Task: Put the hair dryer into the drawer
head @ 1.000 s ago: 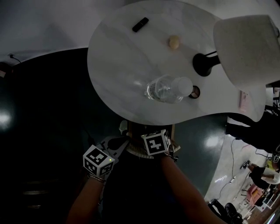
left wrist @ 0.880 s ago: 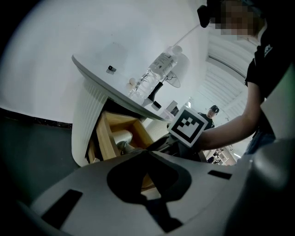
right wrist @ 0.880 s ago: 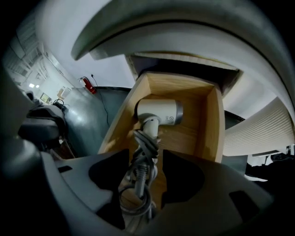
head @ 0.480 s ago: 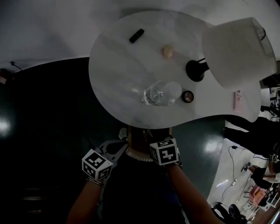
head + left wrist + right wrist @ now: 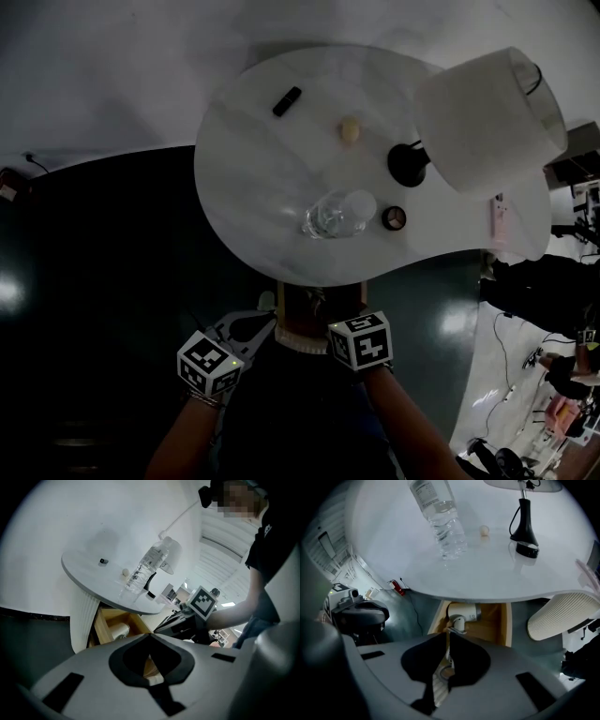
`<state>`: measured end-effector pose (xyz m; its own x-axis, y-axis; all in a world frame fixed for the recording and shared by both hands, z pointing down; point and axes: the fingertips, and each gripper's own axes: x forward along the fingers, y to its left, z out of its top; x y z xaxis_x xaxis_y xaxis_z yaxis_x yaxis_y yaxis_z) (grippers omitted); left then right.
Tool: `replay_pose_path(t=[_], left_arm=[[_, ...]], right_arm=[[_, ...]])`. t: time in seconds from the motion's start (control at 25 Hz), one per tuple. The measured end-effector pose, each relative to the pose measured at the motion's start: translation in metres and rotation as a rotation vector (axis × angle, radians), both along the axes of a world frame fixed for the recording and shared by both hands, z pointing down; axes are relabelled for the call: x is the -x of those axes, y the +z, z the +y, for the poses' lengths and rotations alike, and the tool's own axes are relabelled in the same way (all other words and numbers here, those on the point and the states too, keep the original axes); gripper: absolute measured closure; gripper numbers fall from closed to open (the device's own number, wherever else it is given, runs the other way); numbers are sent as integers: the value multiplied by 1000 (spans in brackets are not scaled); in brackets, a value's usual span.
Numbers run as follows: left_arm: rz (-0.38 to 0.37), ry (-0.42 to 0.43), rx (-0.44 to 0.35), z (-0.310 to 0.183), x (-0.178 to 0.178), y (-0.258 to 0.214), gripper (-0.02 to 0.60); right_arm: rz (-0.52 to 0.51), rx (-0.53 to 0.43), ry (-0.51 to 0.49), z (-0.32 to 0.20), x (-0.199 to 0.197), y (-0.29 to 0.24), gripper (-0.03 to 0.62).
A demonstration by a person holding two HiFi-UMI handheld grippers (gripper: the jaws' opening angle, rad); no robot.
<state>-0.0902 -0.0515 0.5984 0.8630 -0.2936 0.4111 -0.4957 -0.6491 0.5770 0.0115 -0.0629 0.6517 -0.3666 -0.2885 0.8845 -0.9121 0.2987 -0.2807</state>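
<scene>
Right gripper view: hair dryer (image 5: 464, 612) already lay inside the open drawer (image 5: 502, 620) beneath the white worktop (image 5: 487, 581).
Right tongs (image 5: 447, 638) had just been closing, down to a narrow slit. Only the dryer's pale cord (image 5: 448, 654) showed through that slit, and no clamping on it was evident. Left tongs (image 5: 149, 637) stood tip to tip, empty. Judged status: placement complete. Remaining, at most, were tucking in the cord and sliding the drawer closed, neither yet done.
</scene>
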Motion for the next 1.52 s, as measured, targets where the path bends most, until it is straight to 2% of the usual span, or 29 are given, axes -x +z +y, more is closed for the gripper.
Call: replay_pose_path(t=[0.36, 0.6, 0.84, 1.28, 1.52], left_arm=[[33, 18, -42, -7, 4, -24, 574], [46, -6, -73, -14, 1, -44, 574], [49, -45, -142, -20, -2, -64, 574], [44, -135, -182, -32, -15, -97, 574], [37, -171, -221, -39, -21, -116, 574]], right_arm=[[-62, -38, 13, -4, 7, -30, 565], [-139, -91, 18, -6, 7, -61, 573], [-261, -151, -63, -4, 15, -93, 576], [-303, -253, -134, -21, -9, -144, 576], [-330, -320, -141, -33, -25, -175, 577]])
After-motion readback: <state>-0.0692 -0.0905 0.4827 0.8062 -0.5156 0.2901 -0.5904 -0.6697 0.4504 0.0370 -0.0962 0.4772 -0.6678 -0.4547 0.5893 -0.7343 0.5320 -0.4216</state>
